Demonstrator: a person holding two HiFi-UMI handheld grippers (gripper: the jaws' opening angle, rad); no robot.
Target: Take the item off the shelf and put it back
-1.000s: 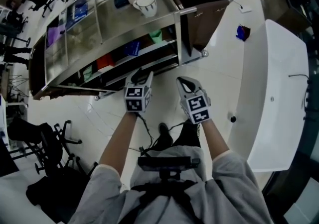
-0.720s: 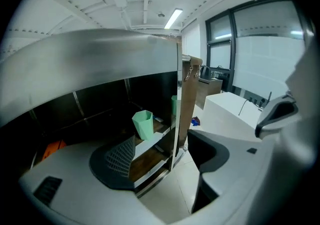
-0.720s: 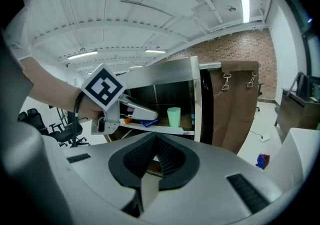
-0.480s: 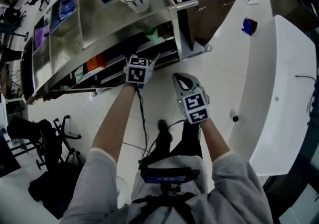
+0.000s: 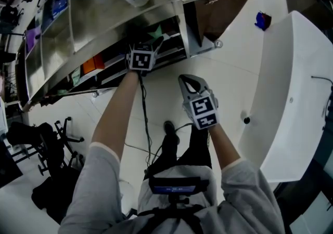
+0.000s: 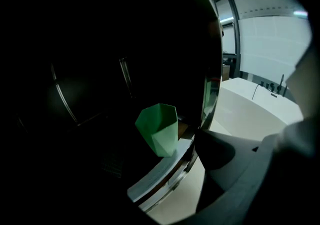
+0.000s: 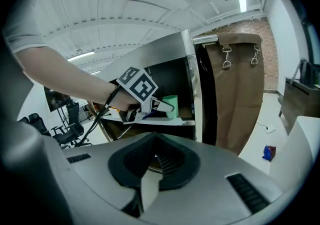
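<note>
**Reach for the item, before contact.** The green cup (image 6: 159,129), a faceted tumbler, stands upright at the front edge of a lower board of the metal shelf (image 6: 161,173). It sits at that board's right end, just beside the upright post (image 6: 214,69). So near the edge and corner, it can be reached from the open front without passing any other stock.

The left claw (image 5: 154,46) points into this bay and down toward the cup. Its jaws have just been opening and now stand released and wide. The cup lies ahead on the line of the gap, with no pad touching it, so it is not yet lifted. The wide spread probably allows for the cup's flared rim.

The right claw (image 5: 189,85) hangs clear of the shelf, over the floor. Its jaws are clenched together on nothing, and it appears to have no part in this step.

The likely next requirement is a level advance until the jaws flank the cup's walls.
</note>
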